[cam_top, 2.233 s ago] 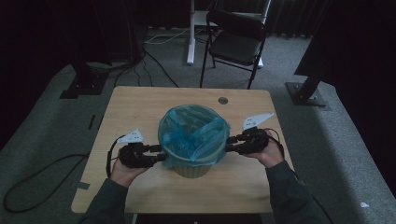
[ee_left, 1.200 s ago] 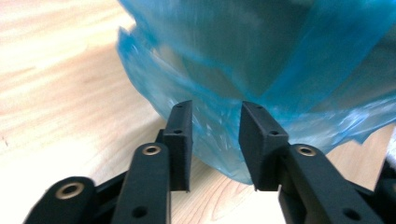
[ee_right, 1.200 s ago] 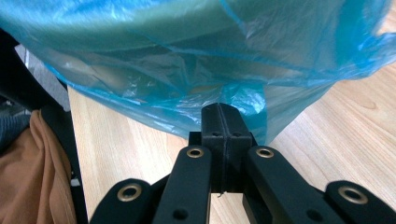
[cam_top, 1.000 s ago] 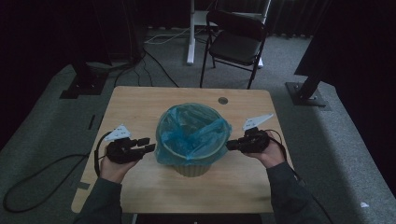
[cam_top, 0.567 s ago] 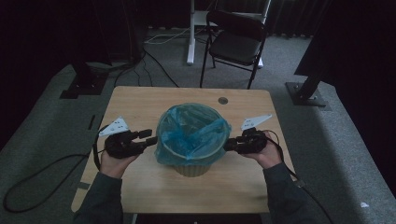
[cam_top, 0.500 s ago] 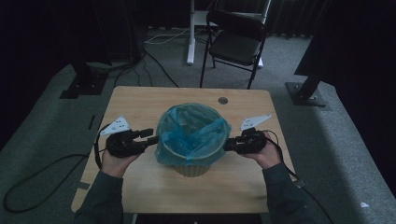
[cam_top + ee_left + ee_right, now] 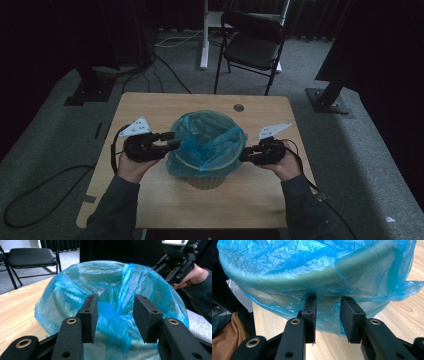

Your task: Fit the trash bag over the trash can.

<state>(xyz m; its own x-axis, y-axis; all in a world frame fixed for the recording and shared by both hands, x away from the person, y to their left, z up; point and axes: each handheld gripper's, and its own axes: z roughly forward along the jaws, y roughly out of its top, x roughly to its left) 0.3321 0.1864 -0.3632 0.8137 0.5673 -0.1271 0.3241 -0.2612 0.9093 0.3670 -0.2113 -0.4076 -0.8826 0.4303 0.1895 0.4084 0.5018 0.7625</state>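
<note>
1. Gripping their tools, the person's two hands come in at the near edge of the desk (image 7: 150, 107), forearms in dark sleeves.
2. The left hand-held gripper (image 7: 169, 140) is raised off the desk just left of the blue bag (image 7: 207, 142). Its jaws stand apart with nothing clamped; in the left gripper view (image 7: 115, 315) the bag's plastic shows through the gap, and whether the tips brush it I cannot tell.
3. The right hand-held gripper (image 7: 243, 154) sits at the bag's right side, low near the rim. Its jaws have just been opening. In the right gripper view (image 7: 327, 317) the pads stand apart just under the bag's overhanging fold, tips close to the plastic, with no pinch on it.
4. The bag lines a pale bin (image 7: 206, 181) that stands upright at the middle of the desk. The plastic is draped over the rim and hangs down the outside, crumpled and bulging upward at the mouth.
5. Beyond the bin a small round hole (image 7: 239, 107) sits in the desktop near the far edge.
6. On the grey floor past the desk stands a black folding chair (image 7: 252, 47).
</note>
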